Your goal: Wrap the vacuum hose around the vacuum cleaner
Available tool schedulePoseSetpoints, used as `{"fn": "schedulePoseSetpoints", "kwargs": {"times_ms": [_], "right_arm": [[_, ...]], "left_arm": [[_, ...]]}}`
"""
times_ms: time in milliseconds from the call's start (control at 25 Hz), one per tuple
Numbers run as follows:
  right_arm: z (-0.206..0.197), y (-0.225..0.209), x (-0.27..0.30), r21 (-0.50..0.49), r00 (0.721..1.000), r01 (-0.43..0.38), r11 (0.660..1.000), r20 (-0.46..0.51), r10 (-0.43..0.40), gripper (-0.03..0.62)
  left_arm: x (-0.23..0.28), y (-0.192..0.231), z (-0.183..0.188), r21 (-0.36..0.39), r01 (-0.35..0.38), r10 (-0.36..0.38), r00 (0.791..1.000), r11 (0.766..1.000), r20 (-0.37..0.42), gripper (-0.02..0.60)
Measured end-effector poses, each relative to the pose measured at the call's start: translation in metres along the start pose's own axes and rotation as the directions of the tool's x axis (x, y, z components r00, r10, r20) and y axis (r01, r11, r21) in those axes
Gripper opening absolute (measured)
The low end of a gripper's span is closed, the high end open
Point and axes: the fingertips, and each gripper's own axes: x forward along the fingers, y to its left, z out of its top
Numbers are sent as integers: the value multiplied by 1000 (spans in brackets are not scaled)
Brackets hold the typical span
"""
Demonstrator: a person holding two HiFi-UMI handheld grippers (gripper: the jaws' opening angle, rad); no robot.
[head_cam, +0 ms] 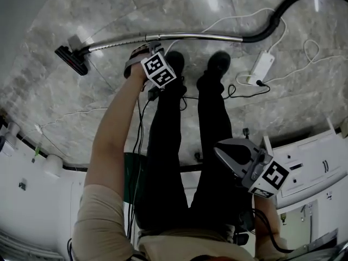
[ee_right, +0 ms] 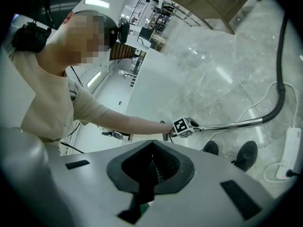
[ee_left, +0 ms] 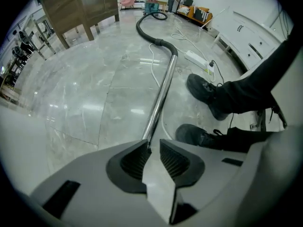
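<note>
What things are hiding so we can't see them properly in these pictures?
- Head view: the hose runs off the edge.
- Left gripper view: the vacuum cleaner is too far and small to make out.
- Left gripper view: the near end of the tube hides behind the left gripper.

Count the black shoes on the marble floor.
2. The left shoe stands just below the metal wand; the right shoe stands beside it, nearer the white power strip. No others show.
</note>
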Motion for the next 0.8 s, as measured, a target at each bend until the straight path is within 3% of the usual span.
{"fn": "schedulePoseSetpoints", "kwargs": {"times_ms": [200, 480, 600, 720, 800], "right_arm": [[4, -28, -11, 67, 998, 28, 997, 58, -32, 3], [17, -41, -4, -32, 998, 55, 998, 46, -53, 2], [19, -47, -10, -8, 997, 52, 999, 65, -51, 2], [15, -53, -16, 25, 995, 53, 998, 80, -55, 3], [13, -59, -19, 36, 994, 69, 997, 84, -72, 3]], "left_arm": [[41, 5, 5, 49, 19, -17, 999, 999, -50, 236], [88, 14, 20, 22, 28, -26, 995, 999, -101, 241], [106, 6, 24, 71, 46, -36, 990, 996, -139, 241], [124, 4, 21, 154, 23, 5, 984, 988, -180, 241], [134, 5, 16, 171, 30, 9, 974, 985, -224, 239]]}}
